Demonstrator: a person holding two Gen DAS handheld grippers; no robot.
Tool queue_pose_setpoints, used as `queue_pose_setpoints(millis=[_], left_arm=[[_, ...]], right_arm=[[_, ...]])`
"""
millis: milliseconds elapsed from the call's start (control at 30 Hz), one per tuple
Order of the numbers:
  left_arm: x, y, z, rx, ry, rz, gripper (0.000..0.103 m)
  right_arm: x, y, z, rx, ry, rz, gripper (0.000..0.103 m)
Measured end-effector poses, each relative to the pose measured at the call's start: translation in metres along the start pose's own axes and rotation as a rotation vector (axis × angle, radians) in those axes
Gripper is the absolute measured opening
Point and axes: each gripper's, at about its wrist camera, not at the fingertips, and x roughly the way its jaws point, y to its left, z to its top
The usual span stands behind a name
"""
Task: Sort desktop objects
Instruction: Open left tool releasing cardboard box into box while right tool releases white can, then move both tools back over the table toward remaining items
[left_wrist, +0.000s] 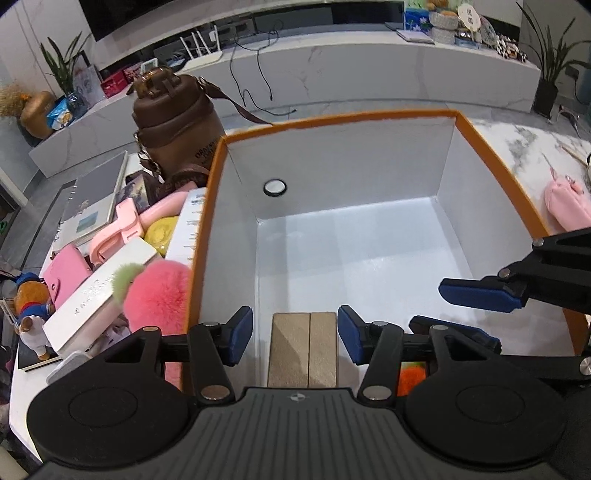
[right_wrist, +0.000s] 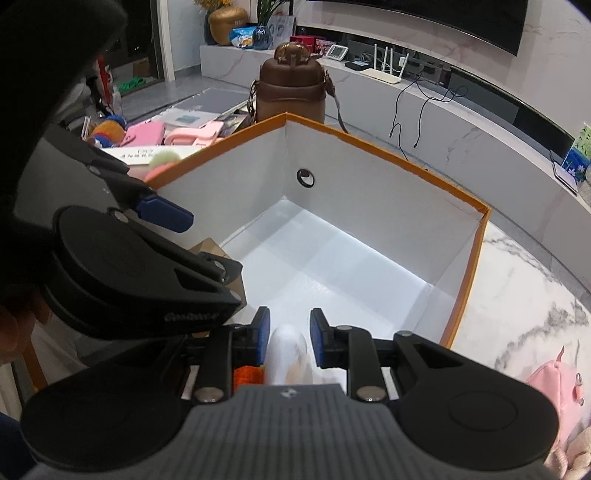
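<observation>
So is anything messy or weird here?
Yes. Left of the box, things lie heaped: a pink pompom, a white case and a pink clip overlap at angles. Inside the box, only a tan block shows.

A white marble table (right_wrist: 524, 280) carries an orange-rimmed box (left_wrist: 480, 136), brown bottle (left_wrist: 177, 122) and notebook (left_wrist: 92, 199).

Left wrist view looks steeply down, close over the near wall of the orange-rimmed box (left_wrist: 480, 133). Right wrist view looks into the same box (right_wrist: 388, 155) from its right near corner. Both share the white interior and brown bottle (left_wrist: 177, 118) (right_wrist: 291, 92).
</observation>
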Motion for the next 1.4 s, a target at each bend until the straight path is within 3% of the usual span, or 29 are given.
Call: queue_pose_setpoints(millis=[567,833,1400], left_arm=[[-0.031,-0.009,0.003,-0.013,-0.092,-0.06,0.059],[-0.055,-0.021,0.005,-0.028,-0.148,-0.152,0.059],[-0.074,-0.088,0.007,0.049,-0.19,-0.267,0.059]], right_arm=[[-0.031,-0.009,0.0,0.028,-0.069,-0.02,0.025],[-0.064,-0.037,-0.012,0.095,-0.103,-0.005,0.025],[-0.103,-0.079,-0.052,0.141,-0.104,-0.064,0.026]])
